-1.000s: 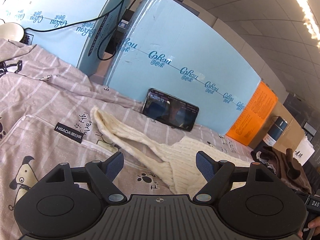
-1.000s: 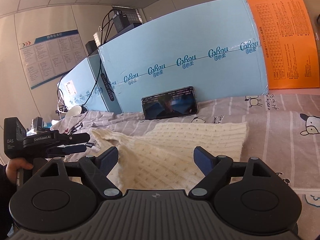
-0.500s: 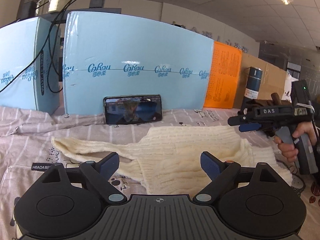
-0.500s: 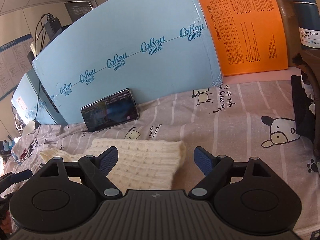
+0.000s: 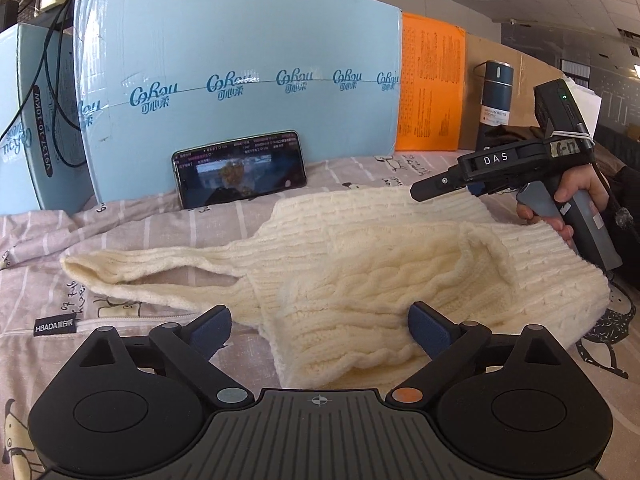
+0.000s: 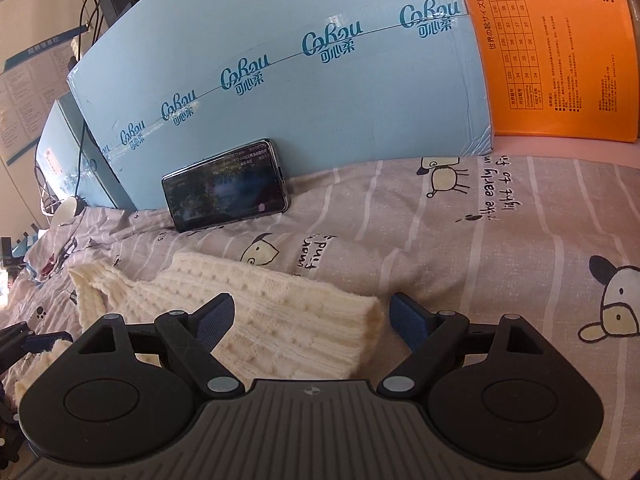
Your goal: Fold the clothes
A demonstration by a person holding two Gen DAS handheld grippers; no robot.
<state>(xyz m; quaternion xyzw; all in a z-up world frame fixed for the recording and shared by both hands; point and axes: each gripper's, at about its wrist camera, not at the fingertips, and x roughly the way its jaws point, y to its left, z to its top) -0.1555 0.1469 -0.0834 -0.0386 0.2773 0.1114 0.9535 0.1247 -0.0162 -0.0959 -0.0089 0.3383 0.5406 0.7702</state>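
Note:
A cream cable-knit sweater (image 5: 360, 264) lies spread on the cartoon-print bedsheet (image 5: 160, 224), its sleeves trailing left. My left gripper (image 5: 320, 332) hovers over the sweater's near edge. Its jaws are opening, and the knit lies beneath and between them with the pads off it. In the left wrist view a hand holds my right gripper (image 5: 420, 192) over the sweater's far right side. In the right wrist view my right gripper (image 6: 312, 320) stands open with a ribbed corner of the sweater (image 6: 288, 328) between its fingers, untouched.
A phone (image 5: 240, 168) with a lit screen leans on a light blue carton (image 5: 240, 60). An orange box (image 5: 432, 88), a dark vacuum bottle (image 5: 496, 96) and brown clothing stand at the back right. Cables hang at the left. The bedsheet (image 6: 500, 260) stretches on to the right.
The left view has rolled level and swung round to face the sweater, and its jaws have widened. The right gripper has moved right to the sweater's ribbed corner.

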